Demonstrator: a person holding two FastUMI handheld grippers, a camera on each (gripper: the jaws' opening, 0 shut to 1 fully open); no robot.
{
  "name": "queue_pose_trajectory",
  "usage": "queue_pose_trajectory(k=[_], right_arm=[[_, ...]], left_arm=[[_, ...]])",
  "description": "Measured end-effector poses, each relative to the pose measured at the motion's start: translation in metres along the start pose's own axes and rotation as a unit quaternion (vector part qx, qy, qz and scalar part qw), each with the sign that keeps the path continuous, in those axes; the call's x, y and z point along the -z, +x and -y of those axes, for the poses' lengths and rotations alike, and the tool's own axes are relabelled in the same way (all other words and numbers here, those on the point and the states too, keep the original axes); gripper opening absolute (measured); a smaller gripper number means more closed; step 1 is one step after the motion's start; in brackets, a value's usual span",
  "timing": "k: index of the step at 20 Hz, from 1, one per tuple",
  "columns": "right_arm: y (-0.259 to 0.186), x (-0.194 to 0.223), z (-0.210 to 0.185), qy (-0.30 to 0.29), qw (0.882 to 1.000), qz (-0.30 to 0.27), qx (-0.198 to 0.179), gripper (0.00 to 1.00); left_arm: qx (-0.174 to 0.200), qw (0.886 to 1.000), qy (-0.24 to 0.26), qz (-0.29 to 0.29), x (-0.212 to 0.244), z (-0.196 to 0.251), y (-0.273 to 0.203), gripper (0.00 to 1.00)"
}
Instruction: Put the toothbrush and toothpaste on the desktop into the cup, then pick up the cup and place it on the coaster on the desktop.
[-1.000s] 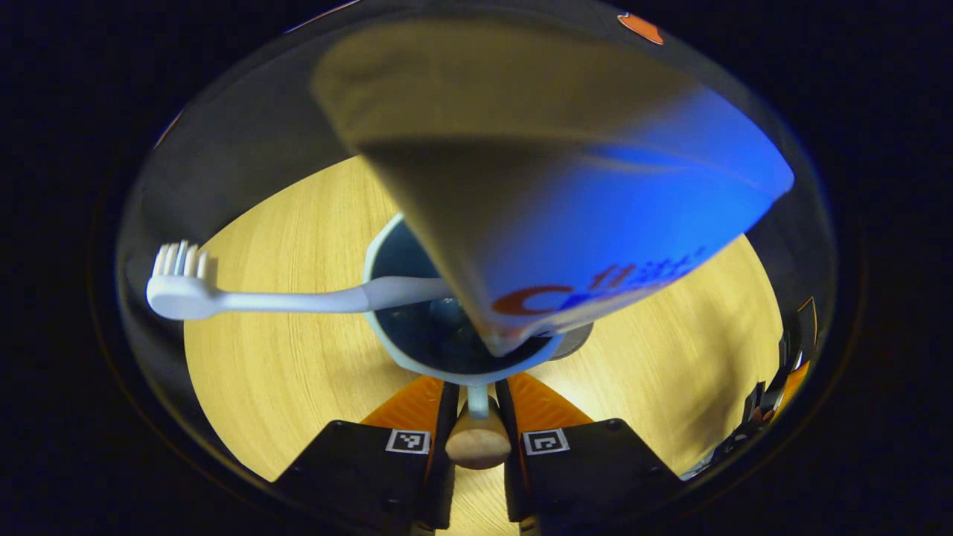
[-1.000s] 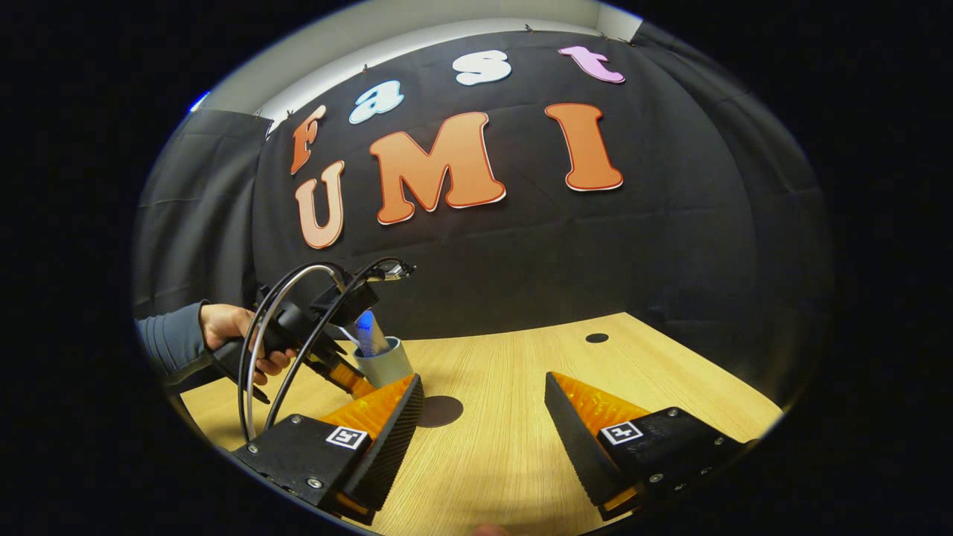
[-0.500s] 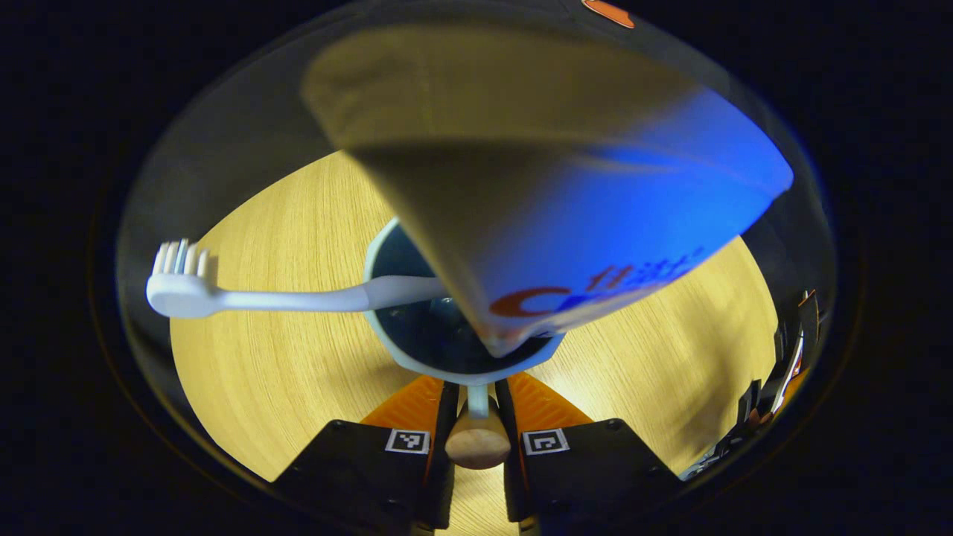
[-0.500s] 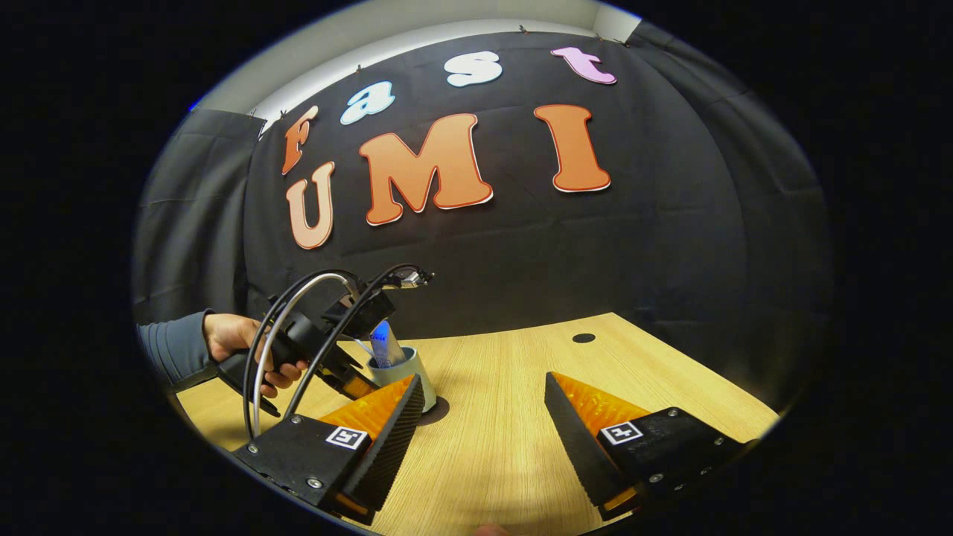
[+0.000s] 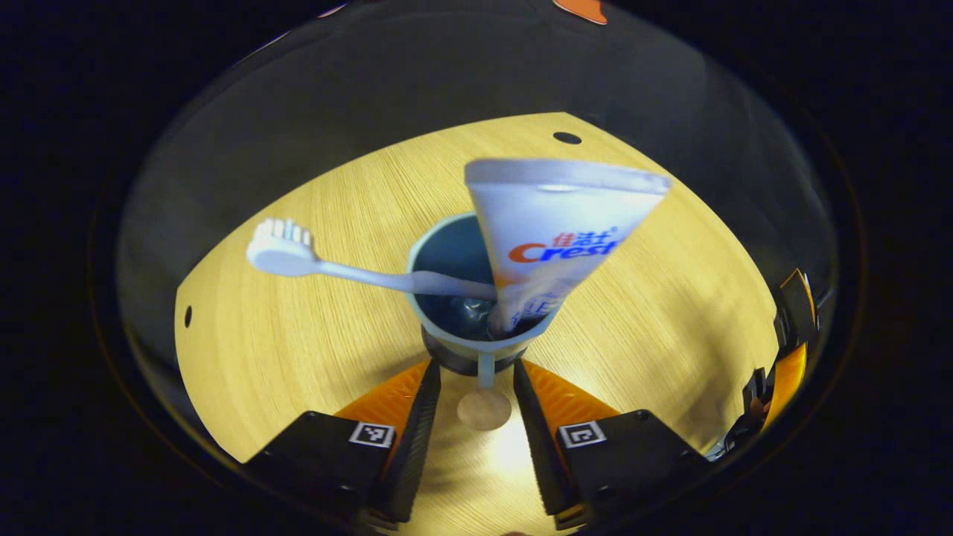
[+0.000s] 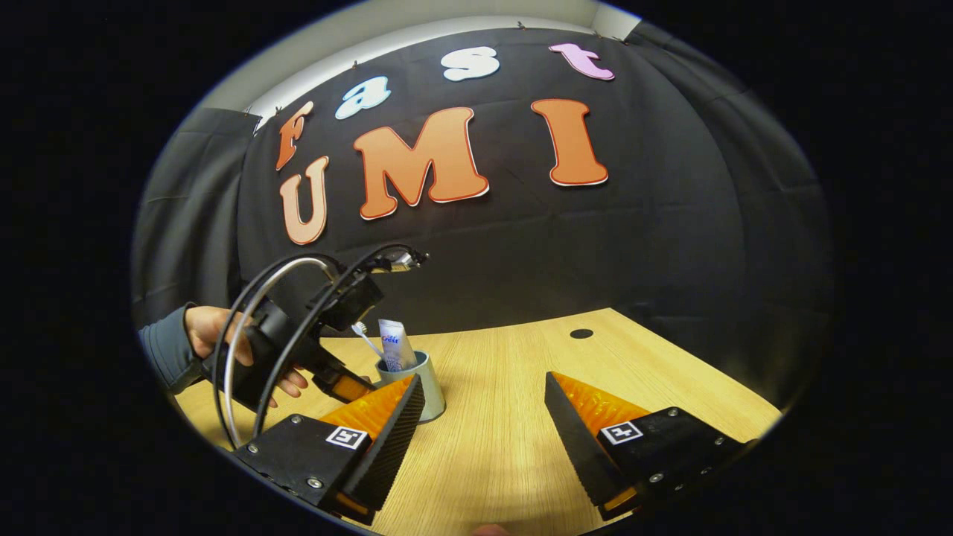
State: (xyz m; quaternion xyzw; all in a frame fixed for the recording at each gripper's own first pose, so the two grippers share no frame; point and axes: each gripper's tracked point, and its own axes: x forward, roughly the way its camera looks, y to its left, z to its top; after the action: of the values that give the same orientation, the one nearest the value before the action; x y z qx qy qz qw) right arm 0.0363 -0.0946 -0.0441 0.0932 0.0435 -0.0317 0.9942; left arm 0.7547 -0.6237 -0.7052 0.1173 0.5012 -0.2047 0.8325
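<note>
A staged recording booth is being shown rather than a home. Black cloth (image 6: 655, 246) is being hung as a backdrop behind a pale wood-grain desktop (image 6: 506, 417) with a round cable hole (image 6: 581, 333). A strip of plain light wall (image 6: 417, 30) is being left uncovered above the cloth.

In the left gripper view the cup (image 5: 476, 298) stands mid-frame on the desktop (image 5: 283, 357), on the coaster (image 5: 447, 361) showing under its base. The toothbrush (image 5: 335, 264) sits in it, head toward the left; the toothpaste (image 5: 551, 238) stands in it at right. In the right gripper view the cup (image 6: 424, 376) stands lower left, behind the right gripper's near finger (image 6: 376, 428).
</note>
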Motion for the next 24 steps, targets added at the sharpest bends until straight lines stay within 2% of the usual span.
queue_pose_trajectory(k=[2, 3, 4, 7, 13, 17, 21, 24], right_arm=[[0.002, -0.004, -0.005, -0.001, 1.0, 0.004, 0.0, 0.98], [0.003, -0.005, -0.009, -0.002, 1.0, 0.004, -0.001, 0.98], [0.005, -0.004, -0.013, -0.005, 1.0, 0.003, -0.001, 0.98], [0.009, -0.01, -0.023, -0.016, 1.0, 0.009, 0.006, 0.98], [0.014, -0.032, -0.062, -0.038, 0.999, 0.036, -0.005, 0.98], [0.017, -0.048, -0.089, -0.059, 0.997, 0.053, -0.01, 0.98], [0.017, -0.064, -0.124, -0.082, 0.993, 0.082, -0.023, 0.98], [0.019, -0.069, -0.148, -0.094, 0.991, 0.092, -0.036, 0.98]], left_arm=[[-0.012, 1.0, 0.004, 0.027, -0.009, 0.002, -0.006, 0.83], [-0.022, 0.999, 0.003, 0.042, -0.011, -0.003, -0.013, 0.94], [-0.027, 0.998, 0.002, 0.059, -0.006, 0.002, -0.012, 0.98], [-0.037, 0.993, -0.003, 0.113, 0.001, -0.004, -0.031, 0.99], [-0.08, 0.973, -0.033, 0.212, 0.015, -0.013, -0.064, 1.0], [-0.134, 0.945, -0.067, 0.29, 0.027, -0.018, -0.071, 0.99], [-0.177, 0.908, -0.101, 0.366, 0.033, -0.02, -0.078, 1.0], [-0.195, 0.88, -0.118, 0.417, 0.03, -0.018, -0.087, 1.0]])
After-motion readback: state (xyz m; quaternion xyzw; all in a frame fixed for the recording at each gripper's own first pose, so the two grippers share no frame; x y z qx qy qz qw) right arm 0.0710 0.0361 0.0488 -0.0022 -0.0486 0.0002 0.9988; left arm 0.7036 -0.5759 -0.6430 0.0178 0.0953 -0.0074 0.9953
